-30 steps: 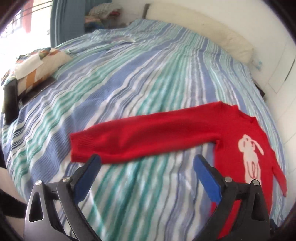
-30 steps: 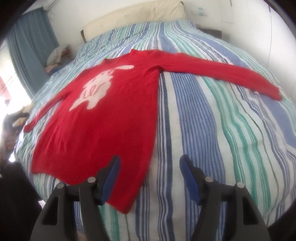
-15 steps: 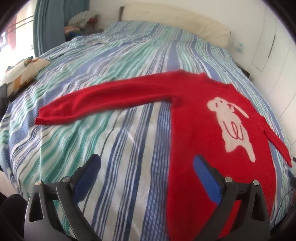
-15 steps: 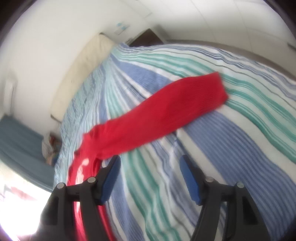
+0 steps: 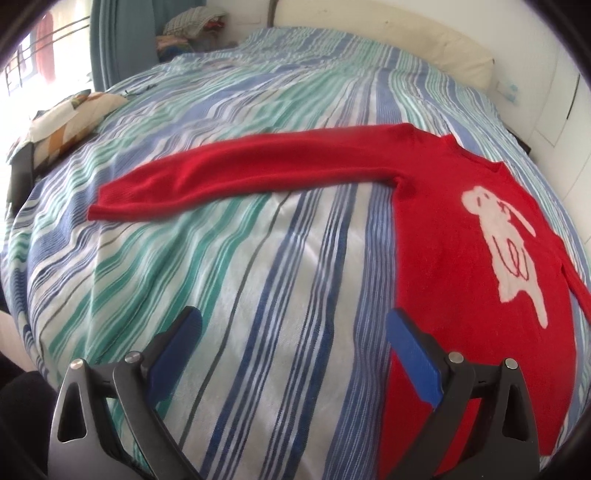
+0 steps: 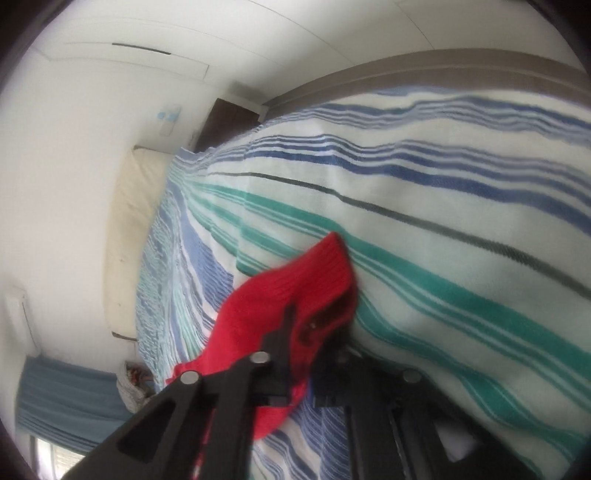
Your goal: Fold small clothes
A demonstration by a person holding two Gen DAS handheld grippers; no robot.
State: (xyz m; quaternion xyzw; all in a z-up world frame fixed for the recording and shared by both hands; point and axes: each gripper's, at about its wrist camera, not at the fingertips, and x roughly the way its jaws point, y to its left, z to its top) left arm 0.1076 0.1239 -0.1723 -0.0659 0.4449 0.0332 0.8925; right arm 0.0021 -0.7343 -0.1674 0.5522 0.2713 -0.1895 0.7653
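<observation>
Striped bedspread (image 5: pixel 258 280) w/ blue, teal & white bands, cream headboard (image 5: pixel 388 33) at far end, patchwork pillow (image 5: pixel 62 125) on left edge — blue curtain (image 5: pixel 118 40) behind it.

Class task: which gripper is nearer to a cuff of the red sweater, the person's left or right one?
Right. The right gripper has its jaws shut on a sleeve cuff of the red sweater. The left gripper hovers open over the striped bedspread, apart from the other cuff.

A small red sweater (image 5: pixel 461 266) with a white rabbit motif lies flat, face up, on a striped bedspread (image 5: pixel 258 295), one long sleeve stretched straight sideways (its ribbed cuff (image 6: pixel 317 273) on the other side is bunched and lifted).
</observation>
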